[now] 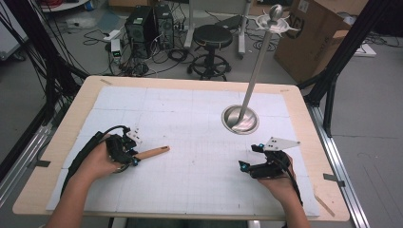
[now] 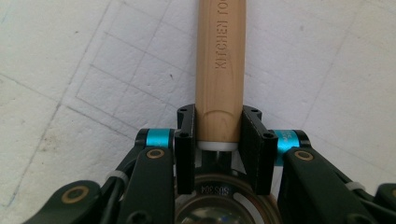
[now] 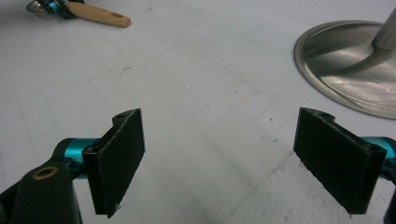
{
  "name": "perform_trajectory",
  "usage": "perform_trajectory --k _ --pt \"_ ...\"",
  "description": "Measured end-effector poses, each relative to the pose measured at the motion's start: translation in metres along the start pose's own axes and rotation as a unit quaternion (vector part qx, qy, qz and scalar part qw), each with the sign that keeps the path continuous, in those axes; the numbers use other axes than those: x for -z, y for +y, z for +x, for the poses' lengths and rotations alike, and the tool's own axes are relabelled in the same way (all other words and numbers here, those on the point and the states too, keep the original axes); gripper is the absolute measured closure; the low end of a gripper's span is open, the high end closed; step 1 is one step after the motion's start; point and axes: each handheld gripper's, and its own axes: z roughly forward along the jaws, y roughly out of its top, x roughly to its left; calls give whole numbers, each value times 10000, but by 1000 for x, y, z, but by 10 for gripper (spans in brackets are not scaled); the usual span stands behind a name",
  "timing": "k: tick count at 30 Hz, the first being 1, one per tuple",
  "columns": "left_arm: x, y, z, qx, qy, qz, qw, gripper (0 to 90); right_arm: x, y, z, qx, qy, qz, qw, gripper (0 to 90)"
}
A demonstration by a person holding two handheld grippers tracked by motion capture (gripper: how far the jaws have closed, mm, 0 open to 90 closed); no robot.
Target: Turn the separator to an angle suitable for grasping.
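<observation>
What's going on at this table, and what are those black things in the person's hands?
A person holds a two-jaw gripper in each hand. The left gripper is clamped on the wooden handle of a kitchen utensil lying on the white mat. The right gripper hangs open near a metal stand.

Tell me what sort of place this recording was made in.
Most likely a lab or workshop set up for recording. Computer towers stand on the floor among loose cables, a large cardboard box sits nearby, and the table is topped with a white gridded mat.
</observation>
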Motion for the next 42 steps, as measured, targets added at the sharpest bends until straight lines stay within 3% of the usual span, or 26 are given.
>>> perform_trajectory --k 10,13,23,25,26,29,30,38,39,40,42 --pt "3 -1 -1 -116 -39 -114 9999 693 5 -2 -2 -36 -29 -51 10000 153" --pt "7 -1 -3 -154 -68 -351 9992 693 4 -3 -3 -19 -19 -10 10000 153" --pt "20 -4 -3 -144 -96 -794 9967 693 3 -3 -2 1 -42 9 10000 154" --pt "26 -5 -4 -141 -122 -1020 9946 693 3 -3 -1 -3 -36 -2 10000 153" --pt "26 -5 -4 -141 -122 -1020 9946 693 3 -3 -1 -3 -36 -2 10000 153" --pt "34 -6 -3 -126 -194 -1329 9909 693 0 -2 -1 34 -26 44 10000 153" --pt "34 -6 -3 -126 -194 -1329 9909 693 0 -2 -1 34 -26 44 10000 153" --pt "45 -8 -4 -64 -381 -1949 9801 692 1 -1 1 39 -11 38 10000 154" --pt "45 -8 -5 -56 -404 -2028 9784 692 1 -1 1 39 -11 38 10000 154" --pt "46 -7 -6 -46 -420 -2179 9751 692 0 -1 2 58 3 32 10000 153" --pt "47 -6 -6 -64 -429 -2230 9738 692 -1 -1 2 66 19 40 10000 153"
